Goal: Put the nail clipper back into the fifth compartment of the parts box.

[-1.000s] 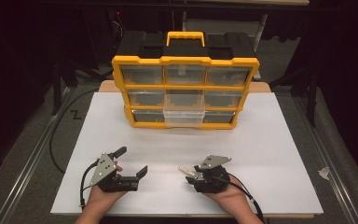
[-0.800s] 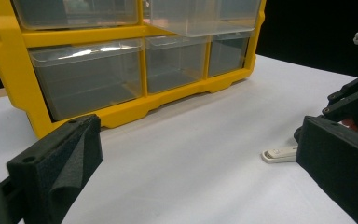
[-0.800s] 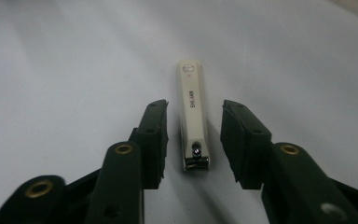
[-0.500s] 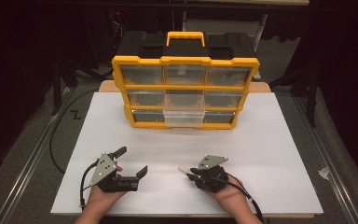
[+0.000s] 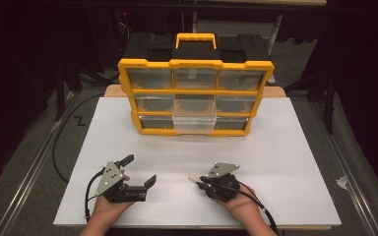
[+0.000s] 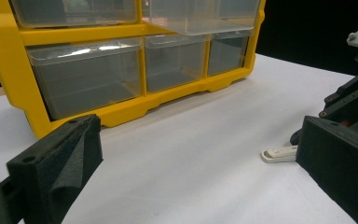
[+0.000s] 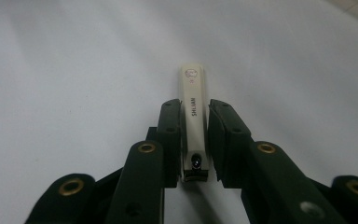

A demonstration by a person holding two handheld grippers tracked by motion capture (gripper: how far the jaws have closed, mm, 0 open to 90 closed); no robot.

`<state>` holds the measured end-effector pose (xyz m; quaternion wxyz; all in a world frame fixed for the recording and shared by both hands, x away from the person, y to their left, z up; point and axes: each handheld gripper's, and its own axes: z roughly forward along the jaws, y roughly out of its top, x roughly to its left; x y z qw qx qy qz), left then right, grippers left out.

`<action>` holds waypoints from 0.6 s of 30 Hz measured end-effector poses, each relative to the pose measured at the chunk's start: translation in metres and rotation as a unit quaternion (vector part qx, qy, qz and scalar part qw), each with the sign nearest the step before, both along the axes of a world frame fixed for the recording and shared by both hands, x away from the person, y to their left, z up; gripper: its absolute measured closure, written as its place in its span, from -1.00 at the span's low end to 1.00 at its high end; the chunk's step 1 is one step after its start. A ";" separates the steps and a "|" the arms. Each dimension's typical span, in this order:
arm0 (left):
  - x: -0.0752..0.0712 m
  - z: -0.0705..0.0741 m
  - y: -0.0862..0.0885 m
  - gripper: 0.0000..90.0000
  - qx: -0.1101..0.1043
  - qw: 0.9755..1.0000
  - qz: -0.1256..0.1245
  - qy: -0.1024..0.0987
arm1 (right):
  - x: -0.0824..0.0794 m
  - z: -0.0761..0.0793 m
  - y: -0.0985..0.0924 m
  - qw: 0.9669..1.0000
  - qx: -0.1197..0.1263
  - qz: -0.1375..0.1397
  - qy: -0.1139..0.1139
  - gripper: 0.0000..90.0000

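On the white worktop [image 5: 285, 162], near its front edge, a cream nail clipper [image 7: 193, 122] is clamped between the jaws of the right hand-held gripper [image 7: 195, 135], which have just been closing on it; its tip is seen jutting out ahead of the pads. The left hand-held gripper [image 5: 139, 172] is held just beside, jaws spread wide with nothing between them. A yellow drawer organiser [image 5: 195, 96] is set well apart at the back, one middle drawer [image 5: 194, 118] pulled out.

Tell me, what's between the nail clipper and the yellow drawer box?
Nothing: between the nail clipper in the right gripper and the yellow drawer box lies bare white board, as the high view shows.
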<state>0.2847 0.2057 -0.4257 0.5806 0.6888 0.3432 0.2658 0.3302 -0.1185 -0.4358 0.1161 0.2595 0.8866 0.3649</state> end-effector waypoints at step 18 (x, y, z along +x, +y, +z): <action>0.000 0.000 0.000 -0.98 0.000 1.000 -0.001 -0.001 | 0.000 0.002 0.001 1.000 -0.002 -0.005 -0.002 0.76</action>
